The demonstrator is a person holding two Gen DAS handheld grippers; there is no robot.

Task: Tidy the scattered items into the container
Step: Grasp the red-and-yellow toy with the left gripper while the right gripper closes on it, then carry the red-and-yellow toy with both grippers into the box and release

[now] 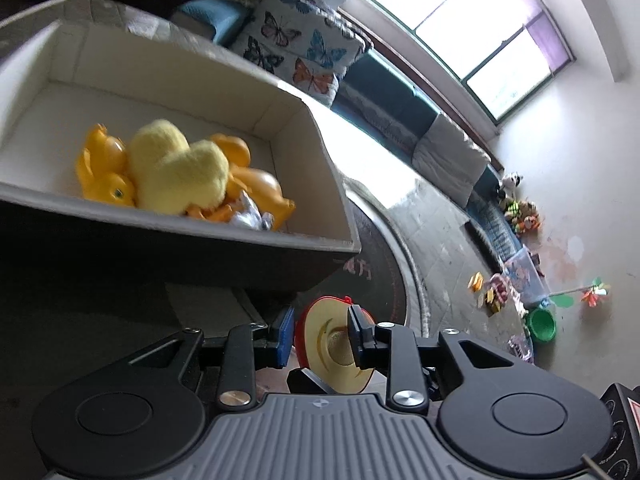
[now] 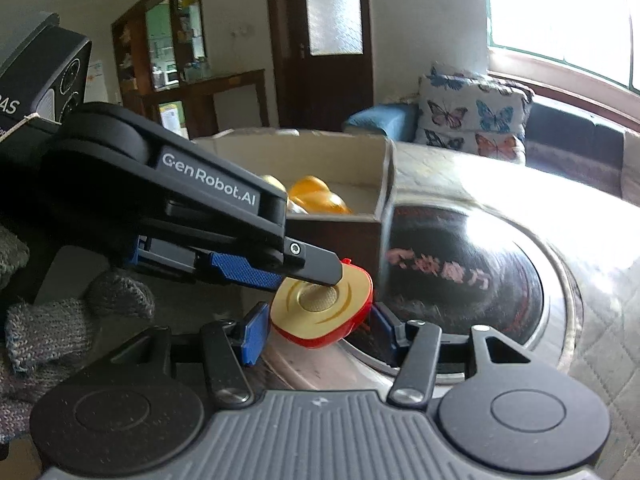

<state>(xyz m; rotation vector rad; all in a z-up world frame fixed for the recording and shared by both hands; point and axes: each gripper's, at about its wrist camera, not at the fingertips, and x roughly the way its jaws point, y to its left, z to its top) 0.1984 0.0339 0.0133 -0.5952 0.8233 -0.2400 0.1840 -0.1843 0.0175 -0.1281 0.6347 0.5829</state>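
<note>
A toy apple half (image 1: 334, 344), red skin with a yellow cut face, sits between the fingers of my left gripper (image 1: 320, 338), which is shut on it just below the container's near wall. The container (image 1: 316, 152) is an open box, dark outside and pale inside, holding orange plastic ducks (image 1: 104, 172) and a yellow plush toy (image 1: 180, 168). In the right wrist view the apple half (image 2: 320, 308) lies between the open fingers of my right gripper (image 2: 320, 334), with a left gripper finger (image 2: 320, 266) pressing on its cut face. The container (image 2: 340, 224) stands behind.
The container stands on a round dark table (image 2: 460, 264) with a quilted cover. A butterfly cushion (image 1: 296, 48) and a blue bench line the window side. Toys, a green bowl (image 1: 541, 323) and pinwheels lie on the floor at the right.
</note>
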